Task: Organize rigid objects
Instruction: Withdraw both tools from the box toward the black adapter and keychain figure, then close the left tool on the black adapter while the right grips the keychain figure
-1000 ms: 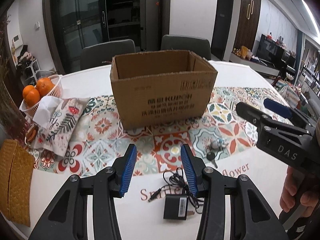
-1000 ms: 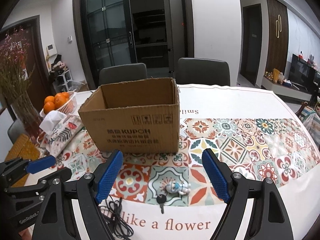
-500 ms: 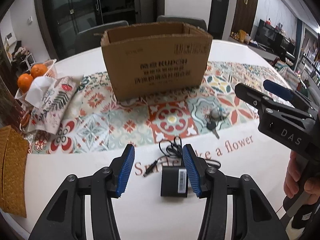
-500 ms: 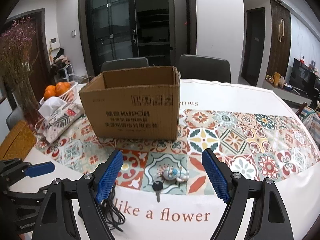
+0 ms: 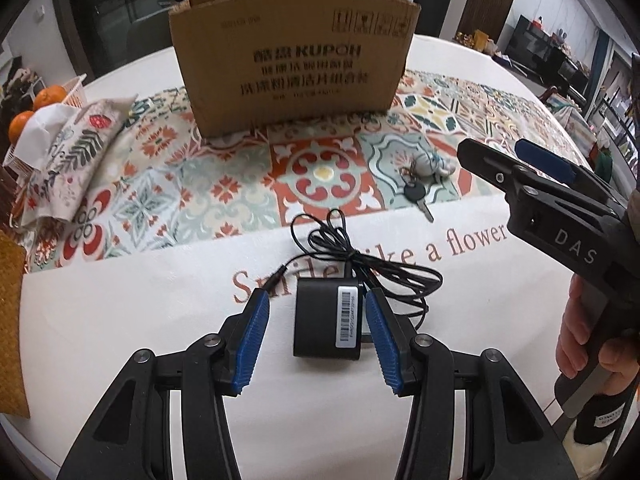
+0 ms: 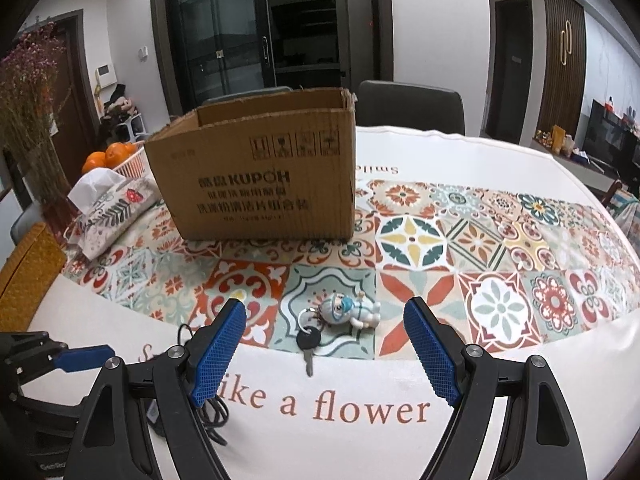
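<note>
Left gripper (image 5: 316, 326) spread, straddling adapter (image 5: 327, 320).

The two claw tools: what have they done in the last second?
The left gripper came down and forward until its open jaws sit either side of the black power adapter, not yet closed. The right gripper, also open, dropped toward the key with its figurine. Cardboard box, adapter and key haven't moved.

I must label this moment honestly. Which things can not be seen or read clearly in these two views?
- Inside of the cardboard box: left wrist view sees only its front wall; right wrist view, only the upper inner walls.
- Barcode label on the black adapter: text too small.
- Adapter in the right wrist view: hidden behind that gripper's own left finger; only cable shows.
- Right gripper in the left wrist view: cut by the right edge.
- Small print under KUPOH: blurred.
</note>
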Motion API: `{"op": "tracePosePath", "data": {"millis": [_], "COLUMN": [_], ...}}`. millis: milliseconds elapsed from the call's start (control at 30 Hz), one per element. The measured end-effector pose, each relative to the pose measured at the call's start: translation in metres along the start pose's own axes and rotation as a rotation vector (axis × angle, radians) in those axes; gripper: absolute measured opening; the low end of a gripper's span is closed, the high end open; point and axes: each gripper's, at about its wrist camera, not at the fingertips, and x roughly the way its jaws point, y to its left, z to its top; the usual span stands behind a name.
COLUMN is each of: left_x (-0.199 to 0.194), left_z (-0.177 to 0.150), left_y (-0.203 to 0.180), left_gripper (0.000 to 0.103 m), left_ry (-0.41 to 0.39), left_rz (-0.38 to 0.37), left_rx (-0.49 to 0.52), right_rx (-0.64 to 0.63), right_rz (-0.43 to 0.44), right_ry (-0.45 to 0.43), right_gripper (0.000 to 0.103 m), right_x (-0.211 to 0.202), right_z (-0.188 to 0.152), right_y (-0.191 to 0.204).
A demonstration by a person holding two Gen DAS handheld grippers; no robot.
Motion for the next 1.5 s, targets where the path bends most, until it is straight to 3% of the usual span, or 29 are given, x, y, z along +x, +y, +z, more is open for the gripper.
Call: {"op": "tracePosePath", "data": {"millis": [1000, 1233, 1500], "left_x": [0.052, 0.055, 0.06], "left_z": [0.007, 0.011, 0.02], "left_y": [-0.005, -0.008, -0.009], "left_gripper": [0.048, 0.041, 0.04], "left_ry": [0.125, 0.111, 0.1], "left_rz": [-0.012, 0.006, 0.003], "left_rx": [-0.03, -0.017, -0.028], "right_rx": [0.085, 0.1, 0.122], "right_rz": [0.006, 0.002, 0.007], "right_ry": [0.1, 0.119, 0.128], "right_gripper": [0.082, 0.082, 0.082], "right_x": [0.067, 0.082, 0.094], "right_z": [-0.012, -0.015, -0.013], "right_y": [-0.029, -0.035, -0.04]}}
